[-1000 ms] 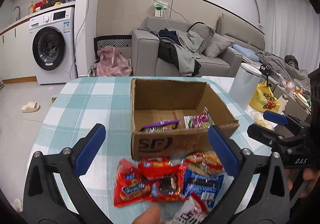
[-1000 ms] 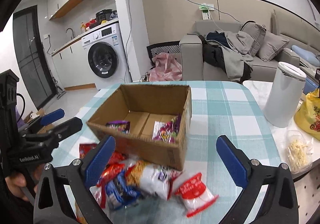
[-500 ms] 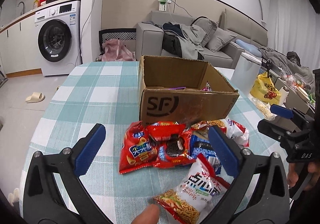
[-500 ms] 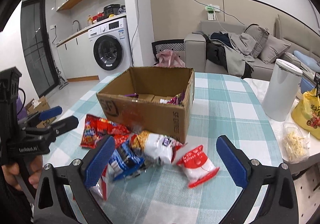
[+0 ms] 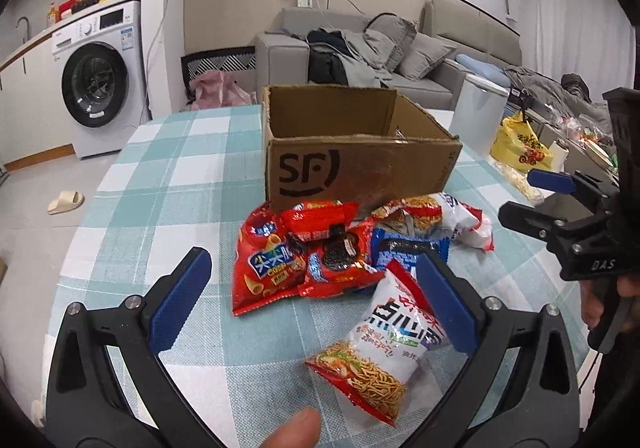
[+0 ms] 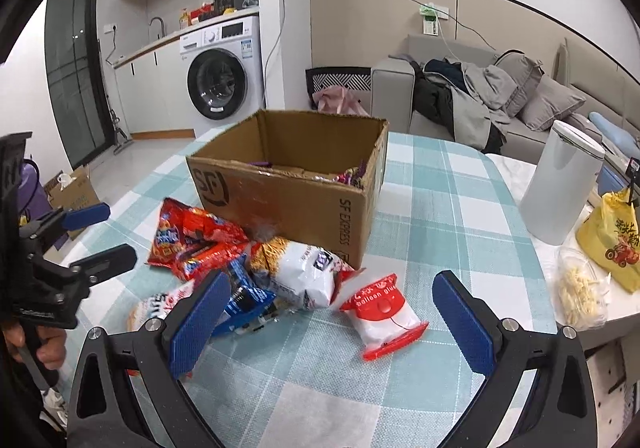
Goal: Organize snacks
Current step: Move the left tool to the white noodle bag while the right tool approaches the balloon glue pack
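Cardboard, brown and printed with a black logo, forms the open box [image 5: 360, 167] that stands on the checked tablecloth [image 5: 168, 175]; a few bright wrappers [image 6: 352, 175] show over its rim in the right wrist view. Heaped against the box's near wall lies the pile of loose snacks: a red chip bag [image 5: 268, 260], a red cookie packet [image 5: 336, 248] overlapping it, a blue packet [image 5: 408, 248] and a white noodle bag [image 6: 300, 272] touching the box front. A white and red noodle packet [image 5: 384, 348] lies nearer than the pile, just beside the right finger of the left gripper [image 5: 312, 308], whose blue pads are spread wide with nothing between them. A fingertip [image 5: 296, 428] shows at the bottom edge of that view. Apart from the heap, a red and white packet [image 6: 380, 312] lies alone on the cloth between the spread pads of the right gripper [image 6: 332, 324], which is also wide and empty. Beyond the table's right side stand a white bin [image 6: 560, 187] and a yellow bag [image 6: 616, 236]. A washing machine [image 5: 100, 75] and a grey sofa [image 5: 360, 59] fill the background.
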Tool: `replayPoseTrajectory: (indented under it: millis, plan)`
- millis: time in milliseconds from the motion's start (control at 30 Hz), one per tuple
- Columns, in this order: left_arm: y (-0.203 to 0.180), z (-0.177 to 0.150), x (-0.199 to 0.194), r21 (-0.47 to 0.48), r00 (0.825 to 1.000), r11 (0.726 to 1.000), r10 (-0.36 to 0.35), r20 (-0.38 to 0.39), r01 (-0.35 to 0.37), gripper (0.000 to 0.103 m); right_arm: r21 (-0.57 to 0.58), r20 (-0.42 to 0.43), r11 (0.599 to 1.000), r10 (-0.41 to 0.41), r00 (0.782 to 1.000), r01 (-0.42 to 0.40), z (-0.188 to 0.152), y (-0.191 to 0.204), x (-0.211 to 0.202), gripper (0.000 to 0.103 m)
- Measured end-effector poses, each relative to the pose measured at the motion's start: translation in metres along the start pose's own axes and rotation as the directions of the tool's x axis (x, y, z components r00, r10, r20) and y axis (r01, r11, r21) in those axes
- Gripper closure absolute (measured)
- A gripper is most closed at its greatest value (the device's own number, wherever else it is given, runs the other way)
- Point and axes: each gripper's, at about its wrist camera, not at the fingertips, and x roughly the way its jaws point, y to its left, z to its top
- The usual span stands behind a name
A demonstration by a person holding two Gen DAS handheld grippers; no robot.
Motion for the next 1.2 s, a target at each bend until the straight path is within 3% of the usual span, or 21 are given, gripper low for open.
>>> replayPoseTrajectory:
  millis: [167, 433, 1200]
  plan:
    - [-0.007, -0.006, 0.009, 0.040, 0.999, 0.999, 0.008, -0.035, -0.007, 0.001, 0.053, -0.037, 0.998, 0.038, 0.999, -0.036, -0.002, -0.011, 0.009, 0.000]
    - [-0.016, -0.013, 0.024, 0.063, 0.994, 0.997, -0.042, -0.103, 0.049, 0.007, 0.082, -0.062, 0.997, 0.004, 0.998, 0.001, -0.008, -0.025, 0.020, 0.000]
    - [-0.033, -0.029, 0.035, 0.130, 0.969, 0.977, -0.139, -0.203, 0.167, 0.007, 0.146, -0.185, 0.989, -0.011, 0.983, 0.039, -0.027, -0.046, 0.057, 0.000]
